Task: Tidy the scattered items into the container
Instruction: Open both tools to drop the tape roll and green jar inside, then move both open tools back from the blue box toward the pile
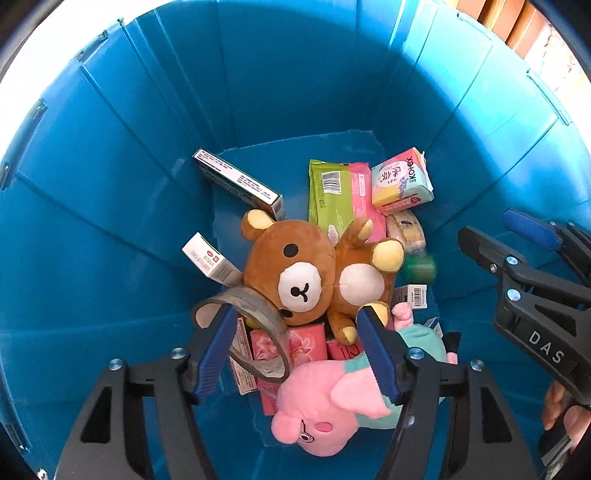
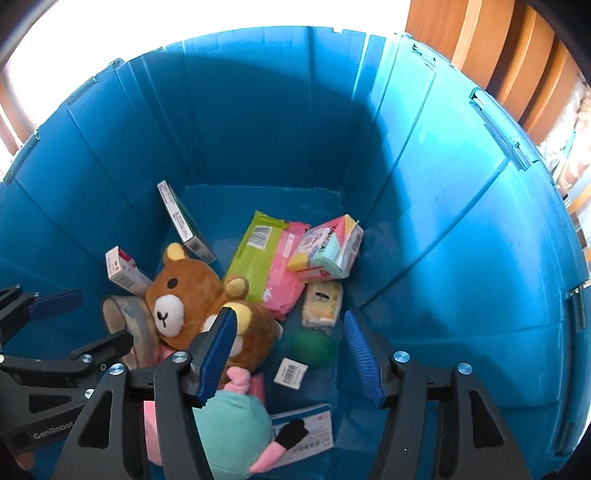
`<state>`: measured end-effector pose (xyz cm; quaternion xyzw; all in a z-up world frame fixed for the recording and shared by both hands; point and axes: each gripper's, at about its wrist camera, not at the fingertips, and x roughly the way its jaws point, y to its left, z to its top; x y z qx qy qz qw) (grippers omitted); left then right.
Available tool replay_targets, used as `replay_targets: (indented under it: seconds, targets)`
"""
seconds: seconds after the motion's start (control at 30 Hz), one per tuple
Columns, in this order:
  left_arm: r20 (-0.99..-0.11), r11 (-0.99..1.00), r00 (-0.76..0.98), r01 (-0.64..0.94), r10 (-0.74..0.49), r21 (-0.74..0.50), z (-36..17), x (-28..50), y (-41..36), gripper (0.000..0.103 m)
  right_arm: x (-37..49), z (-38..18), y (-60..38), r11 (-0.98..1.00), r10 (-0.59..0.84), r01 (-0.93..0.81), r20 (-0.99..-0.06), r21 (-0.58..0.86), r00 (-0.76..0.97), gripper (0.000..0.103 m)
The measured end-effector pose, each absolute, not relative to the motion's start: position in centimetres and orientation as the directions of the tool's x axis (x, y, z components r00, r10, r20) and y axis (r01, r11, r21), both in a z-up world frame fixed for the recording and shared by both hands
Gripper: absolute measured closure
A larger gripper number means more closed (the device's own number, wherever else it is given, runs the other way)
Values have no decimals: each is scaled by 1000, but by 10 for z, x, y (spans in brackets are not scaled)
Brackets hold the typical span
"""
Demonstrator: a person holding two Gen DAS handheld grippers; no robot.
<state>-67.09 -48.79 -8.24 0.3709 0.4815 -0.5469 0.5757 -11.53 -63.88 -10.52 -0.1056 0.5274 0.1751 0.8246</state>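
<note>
Both grippers hang over a deep blue bin. In it lie a brown teddy bear, a pink pig plush in a teal dress, a roll of clear tape, a green pack, a Kotex pack and several small boxes. A blurred green ball is inside, beside the bear. My left gripper is open and empty above the pile. My right gripper is open and empty above the ball.
Wooden furniture stands behind the bin at the upper right. A bright white surface lies beyond the far rim. The person's fingers show at the right gripper's handle.
</note>
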Motion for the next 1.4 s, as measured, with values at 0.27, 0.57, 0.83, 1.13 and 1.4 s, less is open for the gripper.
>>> replay_targets:
  seconds: [0.27,0.57,0.83,1.13,1.4]
  targets:
    - [-960,143,-48,986,-275,-90,-82,-669,-489,36,-117,-101,-637,897,228,-439,-902,49,365,33]
    - [-947,173,-52,979,-316,-111,-71,-665,-476,36,-125,-96,-636,875,274,-477,-898,85,343,26]
    - [-863,212,68,976,-501,-46,-23,-669,-427,36,-143,-57,-648,842,408,-518,-806,150,430,20]
    - [-671,299,151,948,-726,-111,56,-618,-327,36,-184,5,-665,746,622,-585,-645,317,444,13]
    - [-561,399,238,899,-793,-182,73,-530,-232,36,-294,59,-610,583,784,-725,-488,368,383,4]
